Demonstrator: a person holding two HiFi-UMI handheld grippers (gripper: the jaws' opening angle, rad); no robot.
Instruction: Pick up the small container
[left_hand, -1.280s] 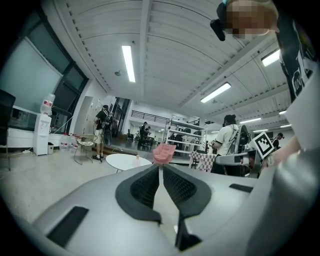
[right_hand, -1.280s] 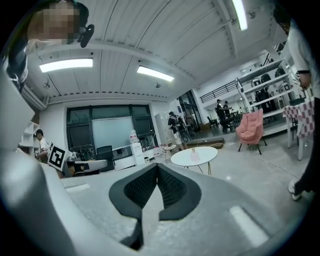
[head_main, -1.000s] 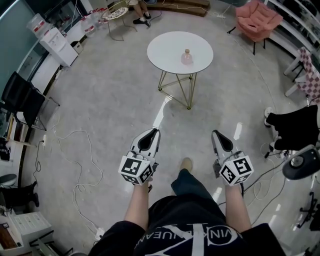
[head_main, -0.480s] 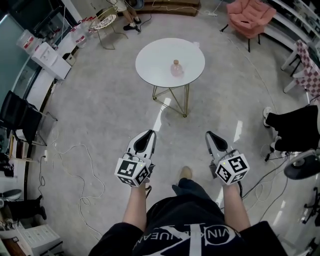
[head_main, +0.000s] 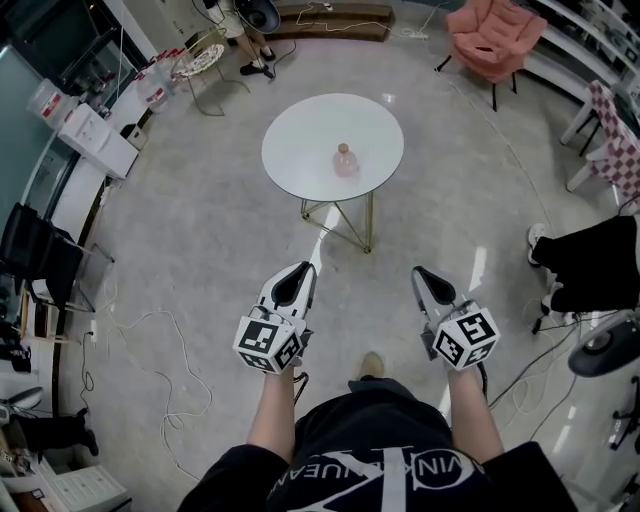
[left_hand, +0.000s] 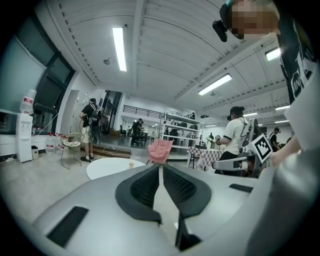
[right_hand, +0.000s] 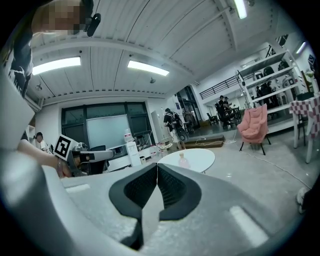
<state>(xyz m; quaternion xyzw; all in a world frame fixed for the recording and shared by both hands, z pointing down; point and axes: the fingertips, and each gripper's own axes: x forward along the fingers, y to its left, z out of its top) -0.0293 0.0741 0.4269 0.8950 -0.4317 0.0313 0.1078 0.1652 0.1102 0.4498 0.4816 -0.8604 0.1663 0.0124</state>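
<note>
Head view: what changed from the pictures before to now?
The person walked toward the round table, so it and the small bottle on it sit lower in the head view, nearer the grippers. Nothing was grabbed or let go. The left gripper and right gripper stay shut and empty, held out in front; the bottle still stands upright.

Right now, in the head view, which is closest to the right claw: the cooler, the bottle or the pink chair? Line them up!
1. Bottle, ahead on the round table.
2. Pink chair, farther back, to the right.
3. Cooler, far off by the left wall.
</note>
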